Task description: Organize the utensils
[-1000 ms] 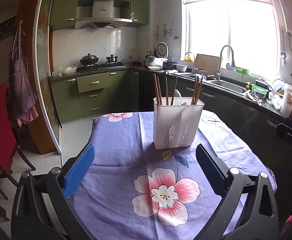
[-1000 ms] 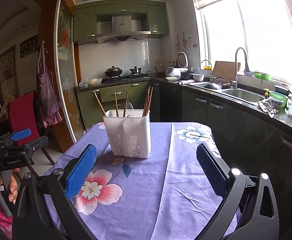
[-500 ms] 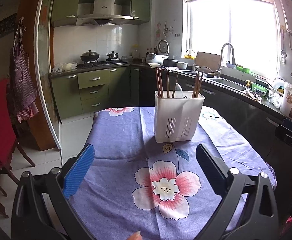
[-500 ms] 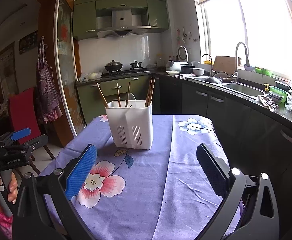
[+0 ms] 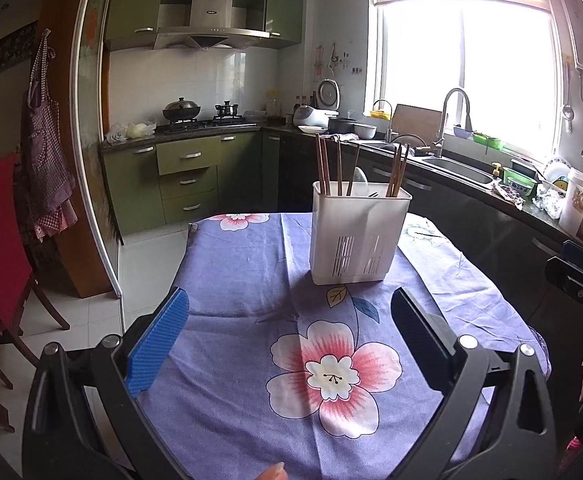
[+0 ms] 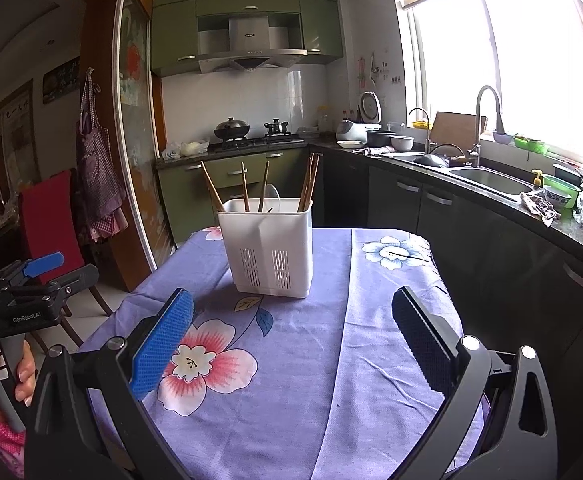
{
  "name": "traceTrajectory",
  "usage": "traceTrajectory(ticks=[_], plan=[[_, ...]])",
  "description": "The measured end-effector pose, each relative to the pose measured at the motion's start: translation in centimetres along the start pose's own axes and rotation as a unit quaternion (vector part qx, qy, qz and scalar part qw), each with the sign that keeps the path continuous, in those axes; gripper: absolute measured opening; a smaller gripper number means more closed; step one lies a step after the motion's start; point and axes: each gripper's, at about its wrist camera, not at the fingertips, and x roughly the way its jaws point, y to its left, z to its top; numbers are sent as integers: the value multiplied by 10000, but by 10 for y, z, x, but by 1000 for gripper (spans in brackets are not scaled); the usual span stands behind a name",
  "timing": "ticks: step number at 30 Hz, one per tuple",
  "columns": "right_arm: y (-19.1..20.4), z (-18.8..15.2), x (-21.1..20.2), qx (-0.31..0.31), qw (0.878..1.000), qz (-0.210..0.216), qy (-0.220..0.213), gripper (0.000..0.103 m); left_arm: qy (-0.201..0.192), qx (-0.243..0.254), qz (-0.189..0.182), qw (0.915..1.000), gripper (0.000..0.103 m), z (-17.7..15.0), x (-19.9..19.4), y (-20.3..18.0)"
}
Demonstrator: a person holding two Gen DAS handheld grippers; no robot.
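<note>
Just in front of both cameras, the left gripper [image 5: 289, 330] and the right gripper [image 6: 291, 330] hang above the purple flowered tablecloth [image 5: 251, 280] with jaws spread wide and nothing between them. Ahead of each, well apart from the fingertips, stands the white slotted plastic utensil holder [image 5: 357, 236], upright on the cloth: slightly right of centre for the left gripper, slightly left of centre for the right, so neither looks clearly nearer. The brown wooden chopsticks [image 5: 323, 166] stick out of its top, long axes near vertical, some leaning; a pale spoon-like piece [image 6: 273, 198] shows among them. No loose utensil is visible on the cloth, so any grasp would likely come from above onto the chopstick tops, the holder's rim being the only obstacle. In the right view the left gripper's handle sits off to the left. Beyond the table lie the green cabinets [image 6: 219, 176], the stove with a dark wok [image 6: 231, 128], and the steel sink [image 6: 491, 182] under the bright window.
</note>
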Motion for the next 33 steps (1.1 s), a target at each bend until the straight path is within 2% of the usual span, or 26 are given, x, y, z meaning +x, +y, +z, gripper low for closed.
traceTrajectory(ticks=[33], plan=[[4,-4,5,44,10000,65,33,98,-1,-22,47,10000,96,2,-3,2]])
